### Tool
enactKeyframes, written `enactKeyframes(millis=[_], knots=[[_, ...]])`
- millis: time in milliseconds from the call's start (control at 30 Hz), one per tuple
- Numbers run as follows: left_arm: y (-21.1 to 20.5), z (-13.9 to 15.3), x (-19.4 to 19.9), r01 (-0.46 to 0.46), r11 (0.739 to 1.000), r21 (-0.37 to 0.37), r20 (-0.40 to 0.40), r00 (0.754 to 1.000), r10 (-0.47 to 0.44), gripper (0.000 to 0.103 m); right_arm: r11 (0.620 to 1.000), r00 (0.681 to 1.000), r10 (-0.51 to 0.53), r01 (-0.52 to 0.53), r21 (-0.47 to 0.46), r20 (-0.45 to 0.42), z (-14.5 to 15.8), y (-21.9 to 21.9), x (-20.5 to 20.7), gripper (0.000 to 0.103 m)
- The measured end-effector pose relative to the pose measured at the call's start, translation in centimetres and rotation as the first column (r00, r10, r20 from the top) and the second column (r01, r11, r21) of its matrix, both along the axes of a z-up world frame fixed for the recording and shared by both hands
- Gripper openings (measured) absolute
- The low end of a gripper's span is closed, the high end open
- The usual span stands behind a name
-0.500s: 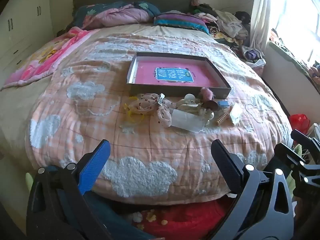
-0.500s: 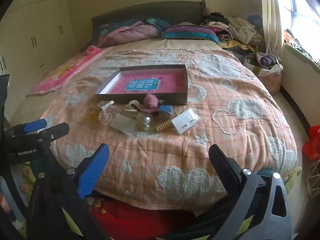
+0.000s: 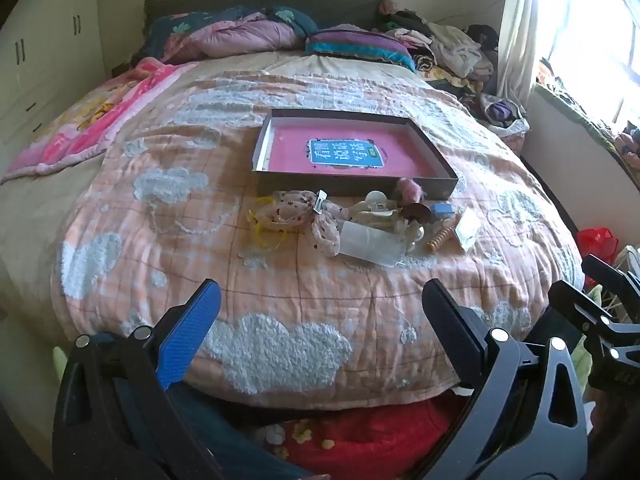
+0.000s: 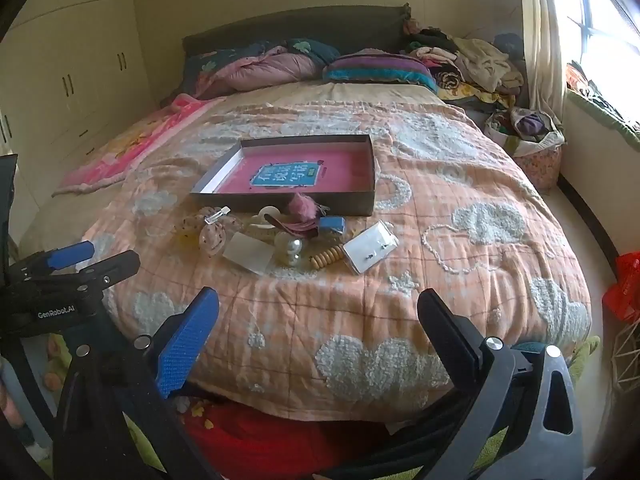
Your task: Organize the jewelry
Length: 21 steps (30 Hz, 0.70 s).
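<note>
Nothing is sorted yet, I judge: the tray (image 3: 430,148) on the bed (image 3: 280,288) holds no jewelry. The jewelry pile (image 3: 360,224) lies jumbled just in front of it. My left gripper (image 3: 320,312) and right gripper (image 4: 318,320) both gape wide, holding nothing, well short of the pile

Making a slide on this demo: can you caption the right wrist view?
Open right hand-held gripper hovers at the bed's foot, facing a jewelry pile beside a shallow pink-lined box.
</note>
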<state>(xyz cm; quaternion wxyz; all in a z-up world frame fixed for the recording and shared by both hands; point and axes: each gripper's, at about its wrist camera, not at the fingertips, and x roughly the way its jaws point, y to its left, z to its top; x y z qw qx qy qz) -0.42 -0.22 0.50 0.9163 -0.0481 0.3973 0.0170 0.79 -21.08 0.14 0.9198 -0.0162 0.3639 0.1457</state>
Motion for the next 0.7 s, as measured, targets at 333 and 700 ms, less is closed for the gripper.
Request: enactKeyframes(millis=[333,700], knots=[[0.0,0.4,0.1,0.002,1.0,0.002,0.003,1.0,-0.002,0.094,1.0,1.0,0.004,-0.004,0.005,0.009,0.7,0.1,-0.1,0.099],[0.0,0.6,0.1,0.001,1.0,0.006,0.008,1.0,-0.001,0.094,1.0,1.0,0.008,-0.009,0.011,0.02,1.3,0.2,-0.3,0.099]])
